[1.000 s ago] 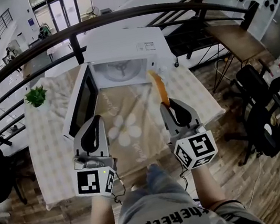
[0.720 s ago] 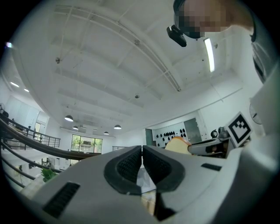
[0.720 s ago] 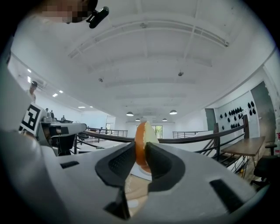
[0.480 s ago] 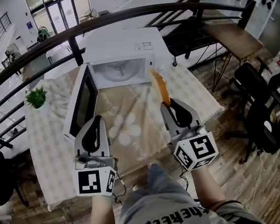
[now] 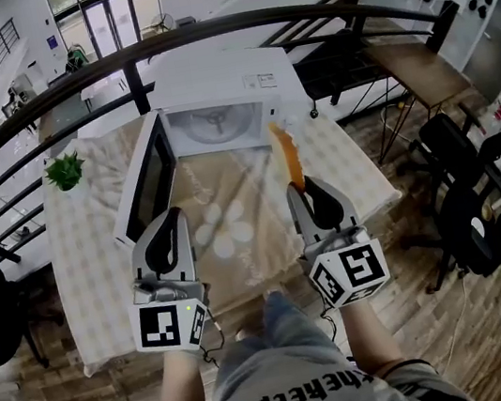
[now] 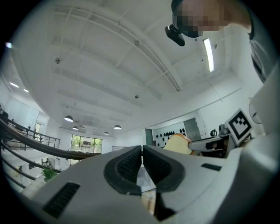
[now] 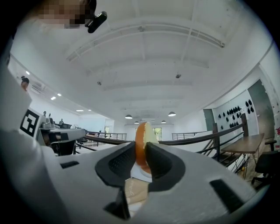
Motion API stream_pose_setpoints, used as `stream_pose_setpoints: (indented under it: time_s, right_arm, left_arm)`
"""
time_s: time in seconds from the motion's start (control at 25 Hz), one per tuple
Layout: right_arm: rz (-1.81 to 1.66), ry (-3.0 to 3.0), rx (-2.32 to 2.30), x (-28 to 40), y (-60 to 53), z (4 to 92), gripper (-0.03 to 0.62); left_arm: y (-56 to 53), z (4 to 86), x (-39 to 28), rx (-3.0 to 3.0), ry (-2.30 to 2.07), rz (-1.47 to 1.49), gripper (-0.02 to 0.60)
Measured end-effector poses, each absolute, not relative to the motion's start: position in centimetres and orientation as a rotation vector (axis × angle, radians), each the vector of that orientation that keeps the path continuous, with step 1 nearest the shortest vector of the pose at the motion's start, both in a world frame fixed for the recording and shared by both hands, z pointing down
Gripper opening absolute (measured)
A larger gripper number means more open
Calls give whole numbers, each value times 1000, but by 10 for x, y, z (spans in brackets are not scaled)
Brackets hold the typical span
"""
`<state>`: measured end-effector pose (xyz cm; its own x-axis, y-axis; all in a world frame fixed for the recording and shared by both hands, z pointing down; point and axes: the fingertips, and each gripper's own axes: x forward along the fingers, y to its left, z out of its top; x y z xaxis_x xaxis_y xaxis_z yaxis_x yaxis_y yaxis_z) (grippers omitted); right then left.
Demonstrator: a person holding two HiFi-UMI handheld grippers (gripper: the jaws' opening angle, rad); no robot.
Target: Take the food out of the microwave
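Orange at the crust and pale on the face, the food (image 5: 286, 153) is out of the microwave (image 5: 213, 87) and stands on edge above the table (image 5: 91, 269), just in front of the open cavity, clamped between the pads of my right tongs (image 5: 299, 188); the right gripper view shows those pads pressing both flat faces near the bottom end, with most of the slice sticking out past them; my left tongs (image 5: 175, 213) hang beside, jaws together on nothing. My worry is that grip; so much of the slice is unsupported that, as I judge it, a quick swing or a tilt of my wrist could let it pivot or slide out and drop onto the table, or past its edge to the floor (image 5: 439, 306); squeezing harder is no cure, since a soft slice would likely crush or tear at the pads. The door (image 5: 147, 191) stands open on the left, near my left tongs, so a careless sweep that way could knock it; I can make out no plate to set the food on, so a hurried release might leave it lying wherever it falls.
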<state>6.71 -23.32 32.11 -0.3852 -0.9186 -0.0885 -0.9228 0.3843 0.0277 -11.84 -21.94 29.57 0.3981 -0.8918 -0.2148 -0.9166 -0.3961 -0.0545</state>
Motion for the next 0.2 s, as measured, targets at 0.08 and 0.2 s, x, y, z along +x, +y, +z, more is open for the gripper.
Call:
stream_pose_setpoints:
  time_s: [0.08,0.2]
  right_arm:
    - [112,2563,-1704,65,-233,321,80]
    - [108,2559,-1700,63,-233,321,80]
  left_arm:
    - [-220,297,-121,-2487,1629,229,12]
    - [-220,298,-124,-2489,1639,229,12]
